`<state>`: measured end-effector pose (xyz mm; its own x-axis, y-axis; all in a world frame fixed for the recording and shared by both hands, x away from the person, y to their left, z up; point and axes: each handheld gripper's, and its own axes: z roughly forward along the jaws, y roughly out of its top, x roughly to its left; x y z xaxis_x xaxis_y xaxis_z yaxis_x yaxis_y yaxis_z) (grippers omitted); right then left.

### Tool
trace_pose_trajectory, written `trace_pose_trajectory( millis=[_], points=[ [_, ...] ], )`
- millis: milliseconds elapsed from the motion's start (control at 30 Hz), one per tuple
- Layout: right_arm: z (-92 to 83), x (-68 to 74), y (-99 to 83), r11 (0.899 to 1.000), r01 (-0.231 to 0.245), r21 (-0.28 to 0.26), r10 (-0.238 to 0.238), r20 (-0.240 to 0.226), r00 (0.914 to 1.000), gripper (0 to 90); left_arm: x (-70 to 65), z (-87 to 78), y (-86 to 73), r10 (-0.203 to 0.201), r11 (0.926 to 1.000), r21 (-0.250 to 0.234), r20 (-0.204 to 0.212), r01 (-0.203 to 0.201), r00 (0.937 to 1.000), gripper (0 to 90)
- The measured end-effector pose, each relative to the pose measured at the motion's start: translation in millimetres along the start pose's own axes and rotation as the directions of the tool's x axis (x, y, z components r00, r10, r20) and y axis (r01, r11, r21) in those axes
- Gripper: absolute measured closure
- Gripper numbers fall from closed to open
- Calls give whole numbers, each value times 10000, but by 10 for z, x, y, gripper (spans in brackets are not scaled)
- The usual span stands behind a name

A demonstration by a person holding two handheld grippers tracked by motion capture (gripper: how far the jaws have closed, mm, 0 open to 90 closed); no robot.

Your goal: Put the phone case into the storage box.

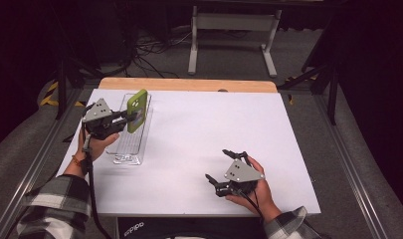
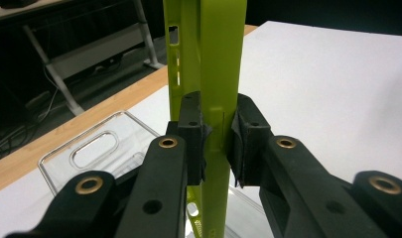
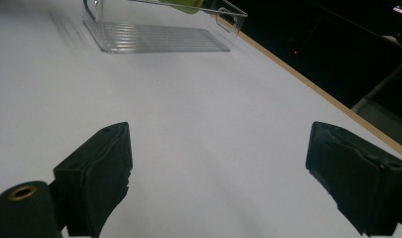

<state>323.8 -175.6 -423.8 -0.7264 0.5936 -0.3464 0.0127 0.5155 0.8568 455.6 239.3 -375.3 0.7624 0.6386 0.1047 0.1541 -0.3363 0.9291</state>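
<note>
The left gripper (image 1: pixel 131 118) is pinching the green phone case (image 1: pixel 138 110) upright above the clear tray (image 1: pixel 120 158), probably for dropping in; the right gripper (image 1: pixel 228 167) is resting spread, well away from the tray.

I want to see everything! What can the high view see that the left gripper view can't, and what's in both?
High view alone: the right gripper, jaws apart, low over the white table, and the person's checked sleeves. Left gripper view alone: the pads squeezing the case's edge, close up. Both: the green phone case, held upright over the clear tray, and the table's wooden edge.
</note>
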Motion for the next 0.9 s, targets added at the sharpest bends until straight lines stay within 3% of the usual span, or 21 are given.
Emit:
trace_pose_trajectory(
  millis=[367,500,900],
  points=[
    [61,30,-26,9993,153,350,-145,-229,9996,117,278,226,-45,-117,9995,287,234,111,9997,779],
    [72,27,-39,9985,190,504,-178,-243,9995,143,422,320,-83,-429,9985,360,363,416,9984,778],
    [95,34,-55,9970,207,751,-196,-161,9997,145,550,515,-202,-544,9915,1197,327,502,9980,778]
  ],
)
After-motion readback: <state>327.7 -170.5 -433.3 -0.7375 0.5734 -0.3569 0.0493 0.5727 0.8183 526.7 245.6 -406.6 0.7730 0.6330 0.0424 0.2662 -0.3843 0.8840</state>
